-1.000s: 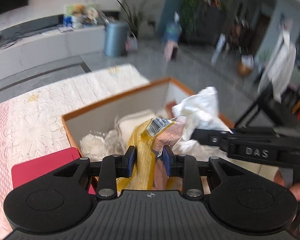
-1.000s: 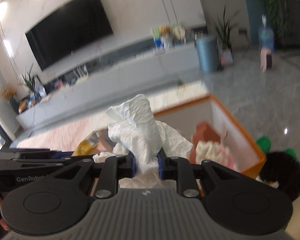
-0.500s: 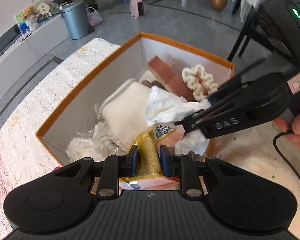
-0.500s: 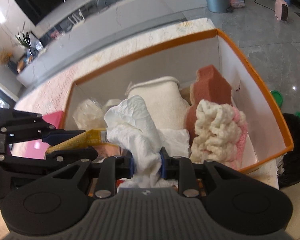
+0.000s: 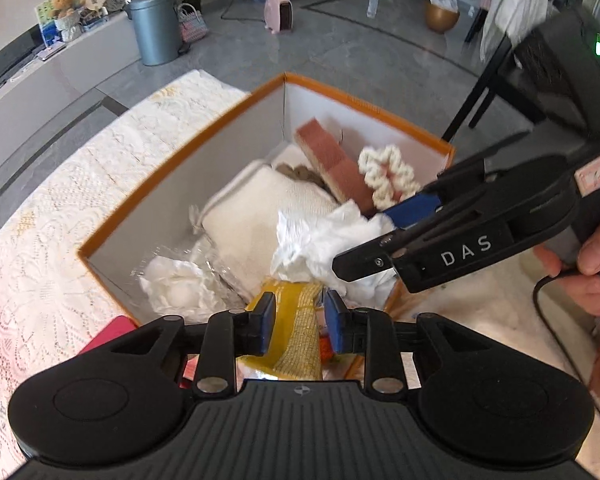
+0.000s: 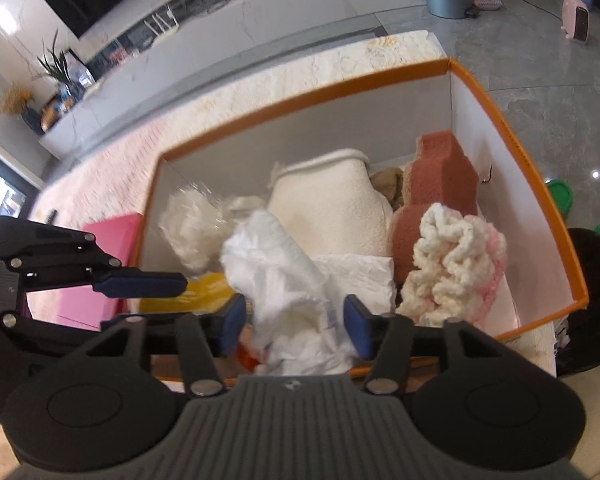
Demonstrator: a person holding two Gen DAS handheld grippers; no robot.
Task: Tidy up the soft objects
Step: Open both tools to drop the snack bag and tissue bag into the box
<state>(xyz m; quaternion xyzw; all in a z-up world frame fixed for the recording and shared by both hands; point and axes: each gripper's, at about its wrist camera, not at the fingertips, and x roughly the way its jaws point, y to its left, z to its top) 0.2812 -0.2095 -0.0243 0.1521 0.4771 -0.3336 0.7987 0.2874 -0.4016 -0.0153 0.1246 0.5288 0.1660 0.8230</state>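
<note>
right now your right gripper (image 6: 294,322) is hanging over the near edge of the orange-rimmed box (image 6: 516,148), its jaws having just been opening, and the crumpled white tissue (image 6: 284,280) is sitting loose between the spread pads, draping into the box. your left gripper (image 5: 300,316) is pinching the yellow packet (image 5: 298,338) at the box's near wall. inside, a cream towel (image 6: 332,208), a brown sponge (image 6: 440,168) and a cream-and-pink knitted piece (image 6: 452,264) are lying side by side.
</note>
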